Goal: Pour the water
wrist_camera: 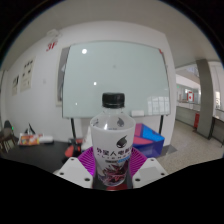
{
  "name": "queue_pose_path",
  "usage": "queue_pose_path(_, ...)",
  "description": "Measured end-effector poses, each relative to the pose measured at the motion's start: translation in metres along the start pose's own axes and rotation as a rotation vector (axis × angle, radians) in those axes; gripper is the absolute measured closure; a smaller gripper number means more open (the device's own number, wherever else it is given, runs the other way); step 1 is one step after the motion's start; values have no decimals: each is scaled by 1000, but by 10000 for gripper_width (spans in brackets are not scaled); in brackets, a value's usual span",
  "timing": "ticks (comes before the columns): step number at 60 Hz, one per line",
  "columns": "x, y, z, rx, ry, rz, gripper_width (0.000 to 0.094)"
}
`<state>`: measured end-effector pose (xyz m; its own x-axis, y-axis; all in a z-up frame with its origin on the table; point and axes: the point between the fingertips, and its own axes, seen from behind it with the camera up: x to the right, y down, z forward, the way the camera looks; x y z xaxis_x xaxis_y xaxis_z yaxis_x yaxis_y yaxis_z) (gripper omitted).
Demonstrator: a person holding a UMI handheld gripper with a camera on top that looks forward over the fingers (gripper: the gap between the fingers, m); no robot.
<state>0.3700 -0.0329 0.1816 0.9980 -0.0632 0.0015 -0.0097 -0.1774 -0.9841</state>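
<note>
Nearest the lens, the gripper point(113, 172) clenches a clear bottle point(113, 140) with a white cap between its pink pads point(92, 163), its dark label bearing writing too small to read, while beyond the jaws a whiteboard point(110, 78) leans against a pale wall above a dark table point(40, 155).

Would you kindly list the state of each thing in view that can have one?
bottle: upright, white cap on, held off any surface between the fingers
gripper: shut on the bottle, its fingers pressing either side
whiteboard: upright behind the bottle, mostly blank
</note>
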Motion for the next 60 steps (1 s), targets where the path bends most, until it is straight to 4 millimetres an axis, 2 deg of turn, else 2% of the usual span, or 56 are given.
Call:
queue_pose_path(3,1,23,1,-52,10,-34,561)
queue_pose_path(10,11,79,16,-125,8,-85,558)
queue_pose_path(19,11,127,21,-190,-1,-81,554)
queue_pose_path(21,10,122,21,-151,3,-83,552)
queue_pose_path(25,11,126,17,-147,15,-72,537)
queue_pose_path(26,13,122,24,-144,15,-64,528)
queue_pose_path(28,13,124,19,-141,20,-45,521)
queue_pose_path(36,13,124,22,-123,24,-48,476)
queue_pose_path(42,15,124,20,-144,27,-48,393)
queue_pose_path(44,15,130,17,-181,30,-34,327)
queue_pose_path(48,11,137,6,-238,19,14,73)
queue_pose_path(51,12,134,-6,-251,36,45,129)
queue_pose_path(55,15,127,-27,-258,80,44,83)
queue_pose_path(60,14,116,-61,-264,112,17,95)
